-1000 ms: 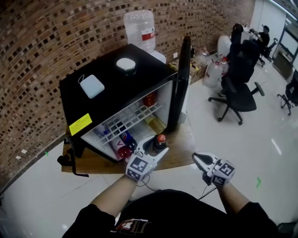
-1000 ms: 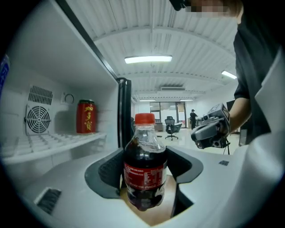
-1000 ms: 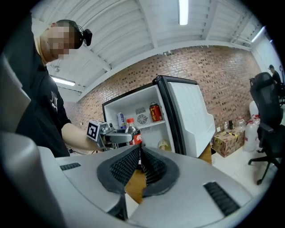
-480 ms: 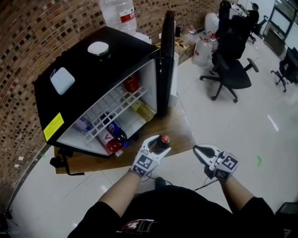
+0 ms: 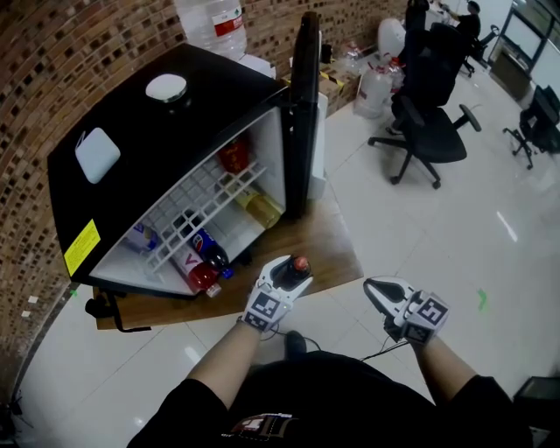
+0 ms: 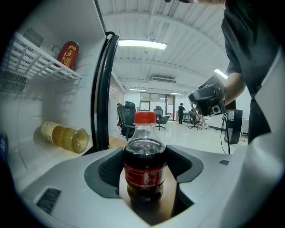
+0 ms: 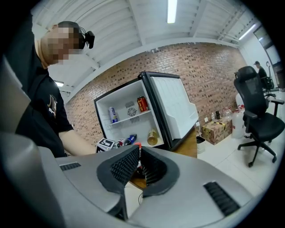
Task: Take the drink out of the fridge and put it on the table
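Held upright in the left tool (image 5: 291, 274): cola bottle (image 6: 144, 167), red cap, over the wooden surface (image 5: 328, 245) in front of the open fridge (image 5: 149, 140). Seen only in the left tool view: pads pressed on the bottle's sides. Seen only from overhead: white box (image 5: 97, 154) on the fridge top, office chair (image 5: 427, 122) and water jug (image 5: 210, 22) nearby. Right tool (image 5: 369, 287) pinched together, empty. Bottle's red label and fridge's yellow sticker (image 5: 80, 248) too blurred to read

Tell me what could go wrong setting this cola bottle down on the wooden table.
The left gripper holds the cola bottle close to the front edge of the table; set down there, it might tip onto the floor. The bottles lying at the open front of the fridge could get knocked out.
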Available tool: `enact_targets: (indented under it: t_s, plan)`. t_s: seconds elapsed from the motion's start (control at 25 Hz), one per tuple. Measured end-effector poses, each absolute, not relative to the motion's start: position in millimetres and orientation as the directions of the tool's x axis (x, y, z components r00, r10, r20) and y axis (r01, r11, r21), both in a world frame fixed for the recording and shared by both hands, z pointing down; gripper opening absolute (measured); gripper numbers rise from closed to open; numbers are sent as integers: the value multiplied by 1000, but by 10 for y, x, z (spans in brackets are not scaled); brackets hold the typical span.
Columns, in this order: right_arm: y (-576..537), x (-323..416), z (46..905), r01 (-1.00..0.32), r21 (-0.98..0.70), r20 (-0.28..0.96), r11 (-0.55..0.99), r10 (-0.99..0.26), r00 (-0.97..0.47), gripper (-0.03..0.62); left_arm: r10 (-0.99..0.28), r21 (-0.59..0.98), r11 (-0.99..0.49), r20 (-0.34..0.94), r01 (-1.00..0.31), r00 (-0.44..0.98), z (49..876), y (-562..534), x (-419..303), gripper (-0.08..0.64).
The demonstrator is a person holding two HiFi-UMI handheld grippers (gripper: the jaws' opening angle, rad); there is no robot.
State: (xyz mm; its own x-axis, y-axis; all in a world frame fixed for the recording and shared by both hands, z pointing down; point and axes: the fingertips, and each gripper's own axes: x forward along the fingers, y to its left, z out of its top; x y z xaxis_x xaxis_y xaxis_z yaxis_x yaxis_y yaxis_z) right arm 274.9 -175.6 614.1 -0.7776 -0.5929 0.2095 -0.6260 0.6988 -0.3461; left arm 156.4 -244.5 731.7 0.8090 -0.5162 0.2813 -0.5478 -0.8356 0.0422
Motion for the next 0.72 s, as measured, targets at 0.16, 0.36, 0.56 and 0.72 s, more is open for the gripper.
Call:
enact_targets:
  t_s: [0.16,0.36,0.56,0.72]
  plan:
    - [-1776,2746,6181,-623,-355,212,697,-589,-780,29,-519,23,-834,302,-551,799,7339,-2400,1480,295]
    - [-1816,2679,6144,-616,-357,204,702,-585,-785,29,-509,18,-840,321,-543,798,7296,-2388,1490,310]
    - [-1812,2617,6058,-618,-350,203,705,-587,-784,29,-512,70,-829,307,-555,803,7177,-2283,1293,368]
    - [-1745,2563,5959,-621,-340,188,706,-596,-781,29,-561,156,-776,274,-611,781,6824,-2060,851,368]
